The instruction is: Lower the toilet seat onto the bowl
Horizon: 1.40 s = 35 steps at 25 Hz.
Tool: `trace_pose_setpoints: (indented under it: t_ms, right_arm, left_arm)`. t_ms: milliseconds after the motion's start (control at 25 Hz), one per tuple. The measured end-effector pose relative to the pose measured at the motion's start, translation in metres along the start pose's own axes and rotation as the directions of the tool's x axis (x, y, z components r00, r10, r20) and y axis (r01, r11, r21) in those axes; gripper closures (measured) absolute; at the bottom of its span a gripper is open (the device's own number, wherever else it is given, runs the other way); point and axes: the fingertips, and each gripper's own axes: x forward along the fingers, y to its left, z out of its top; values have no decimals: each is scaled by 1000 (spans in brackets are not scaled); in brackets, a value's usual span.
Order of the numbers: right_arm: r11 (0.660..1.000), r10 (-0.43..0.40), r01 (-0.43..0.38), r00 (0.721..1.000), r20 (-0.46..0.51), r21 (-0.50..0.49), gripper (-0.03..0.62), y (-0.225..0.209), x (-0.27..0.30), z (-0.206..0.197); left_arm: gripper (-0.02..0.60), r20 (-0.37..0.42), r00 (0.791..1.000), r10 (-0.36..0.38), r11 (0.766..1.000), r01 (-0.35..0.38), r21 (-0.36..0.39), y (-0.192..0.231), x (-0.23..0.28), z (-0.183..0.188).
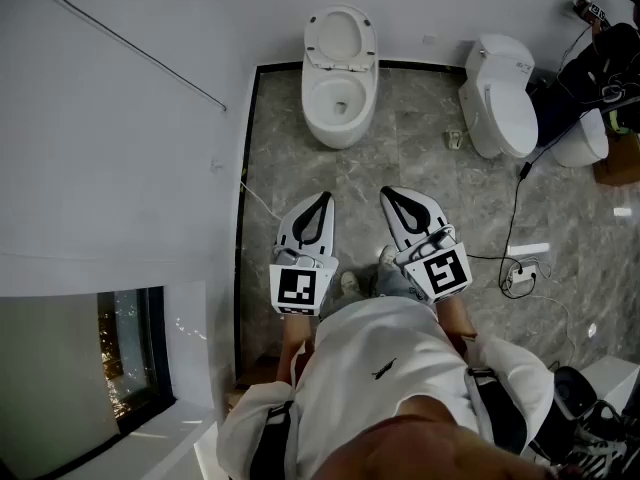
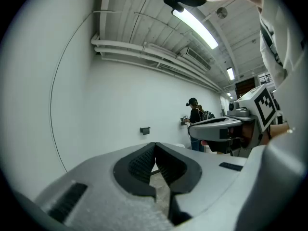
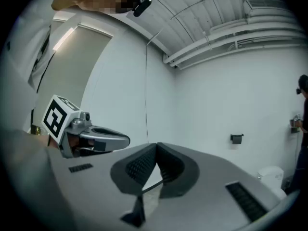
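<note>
Grey stone floor [image 1: 400, 168] stretches ahead of you between white walls, and the job has not properly begun. You stand well back from the toilet with both tools held level in front of you.

On the left, your left tool [image 1: 322, 203] is pressed together with nothing between its ribbed pads; its own view shows them meeting at the tip. Past it, on the far wall, hangs one small dark holder [image 2: 145, 130], and one other person [image 2: 196, 114] stands far off.

Ahead, roughly between your two tools, is the toilet that matters. Its toilet seat [image 1: 340, 36] stands upright, leaning back toward the wall, and the bowl [image 1: 340, 108] below it lies open.

Your right tool [image 1: 392, 196] is likewise closed tight and empty.

I judge this to be the approach step. You need to walk forward until one tool reaches the top edge of the raised seat. Then either spread the jaws to pinch that rim or hook the closed tip behind it. Tip it forward and ease it down under control so it does not drop onto the bowl.

Further right stands a second toilet [image 1: 500, 98] with its lid down; leave it alone.

The count is two tools, two clear toilets and one raised seat. One power strip [image 1: 520, 274] lies with its cable on the floor. One white rounded shape [image 1: 585, 140] sits half hidden by a black bag [image 1: 600, 63]; I cannot tell what it is.
</note>
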Motion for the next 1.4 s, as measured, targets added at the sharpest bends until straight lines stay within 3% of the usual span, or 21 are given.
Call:
trace_pose_setpoints:
  t_ms: [160,400,840,1400]
  right_arm:
    - [999,-32,31,998,-58,-6,565,8,-1,-5]
    - [997,-81,81,996,-30,2,563,21,-4,-6]
    - [998,-50,48,998,-37,-38,563,10,27,-5]
    - [1000,-12,12,1000,-15,-6,563,-68,74,-16]
  left_arm:
    - [555,18,1000,-24,1000,24,11,0,-5,2]
    - [554,34,997,-64,998,64,-4,1,-15,-5]
    - [554,24,997,-69,998,69,9,16,11,-9]
    - [554,-6,999,-39,999,39,1,33,92,-13]
